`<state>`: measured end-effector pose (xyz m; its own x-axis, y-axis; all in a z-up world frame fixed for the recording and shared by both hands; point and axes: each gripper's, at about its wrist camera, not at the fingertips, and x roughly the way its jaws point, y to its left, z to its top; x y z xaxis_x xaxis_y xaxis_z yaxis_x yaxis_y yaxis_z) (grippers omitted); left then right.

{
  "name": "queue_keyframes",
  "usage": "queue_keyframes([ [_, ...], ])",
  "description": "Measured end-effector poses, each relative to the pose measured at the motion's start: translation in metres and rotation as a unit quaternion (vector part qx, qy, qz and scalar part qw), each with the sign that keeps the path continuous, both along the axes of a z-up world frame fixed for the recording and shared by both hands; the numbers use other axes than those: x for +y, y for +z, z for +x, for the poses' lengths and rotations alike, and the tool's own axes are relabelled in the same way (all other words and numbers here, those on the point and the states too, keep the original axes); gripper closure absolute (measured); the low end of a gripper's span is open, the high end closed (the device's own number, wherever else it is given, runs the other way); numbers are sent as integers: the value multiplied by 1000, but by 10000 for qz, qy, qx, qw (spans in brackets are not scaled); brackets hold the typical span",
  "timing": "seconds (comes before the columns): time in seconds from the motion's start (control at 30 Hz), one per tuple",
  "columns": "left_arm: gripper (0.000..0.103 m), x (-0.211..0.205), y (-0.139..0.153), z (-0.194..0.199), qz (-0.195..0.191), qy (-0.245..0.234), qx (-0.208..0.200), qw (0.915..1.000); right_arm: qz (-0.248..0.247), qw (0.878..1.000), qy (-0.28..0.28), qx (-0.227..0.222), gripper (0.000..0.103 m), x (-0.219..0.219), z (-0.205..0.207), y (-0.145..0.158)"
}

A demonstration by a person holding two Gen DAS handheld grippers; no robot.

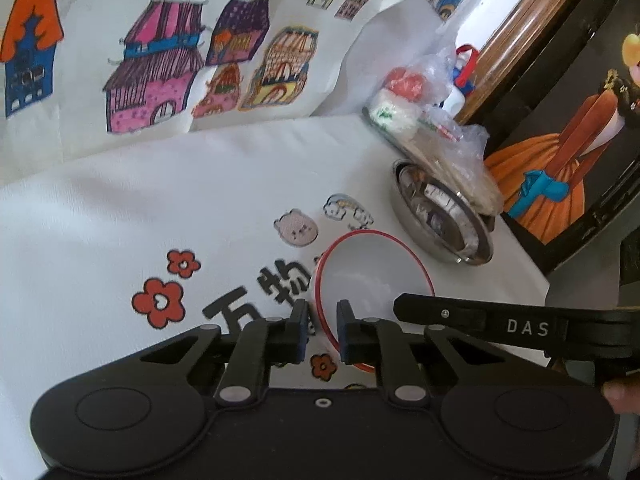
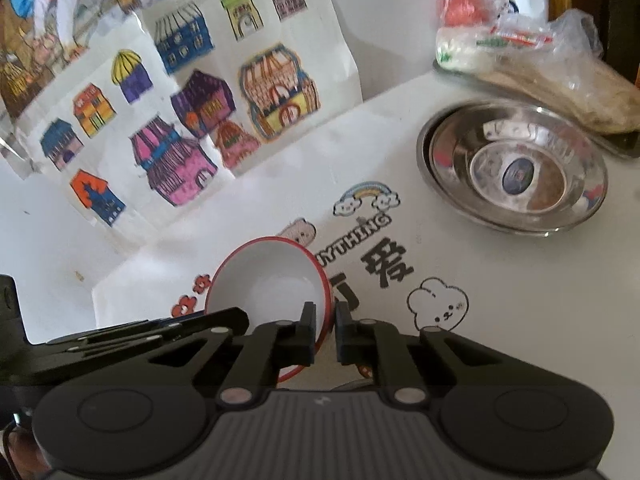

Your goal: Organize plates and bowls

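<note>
white tablecloth (image 2: 500, 320) printed with red flowers (image 1: 159, 303), a rainbow (image 2: 366, 197) and black characters. house drawings (image 1: 154, 66) propped along the back. plastic bag of food (image 2: 520, 46) at far right, framed painting (image 1: 560, 152) beside it.

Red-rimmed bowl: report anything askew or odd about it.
The red-rimmed bowl is tipped on edge, its opening sideways. Both the left gripper and right gripper straddle its rim at once. No cracks or spills show.

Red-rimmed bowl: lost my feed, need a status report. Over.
Left gripper and right gripper both shut on red-rimmed bowl rim, bowl tilted. Steel bowls stacked far right. Path between looks clear.
</note>
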<state>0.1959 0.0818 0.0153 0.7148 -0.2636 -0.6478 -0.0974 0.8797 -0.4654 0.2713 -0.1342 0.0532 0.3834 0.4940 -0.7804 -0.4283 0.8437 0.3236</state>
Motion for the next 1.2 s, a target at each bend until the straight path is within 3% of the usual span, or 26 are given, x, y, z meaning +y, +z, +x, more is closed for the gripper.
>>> queue_keyframes([
  [0.37, 88, -30, 30, 1, -119, -491, -261, 9984, 50, 9985, -431, -336, 92, -43, -27, 36],
  [0.6, 88, -65, 49, -10, 106, -879, -459, 9950, 32, 9959, -781, -461, 90, -75, -53, 49],
  [0.9, 88, -90, 51, -24, 114, -1223, -437, 9915, -16, 9939, -999, -461, 89, -101, -84, 51],
  [1.2, 88, -97, 42, -34, 259, -1315, -243, 9907, -114, 9951, -968, -169, 87, -102, -98, 33],
])
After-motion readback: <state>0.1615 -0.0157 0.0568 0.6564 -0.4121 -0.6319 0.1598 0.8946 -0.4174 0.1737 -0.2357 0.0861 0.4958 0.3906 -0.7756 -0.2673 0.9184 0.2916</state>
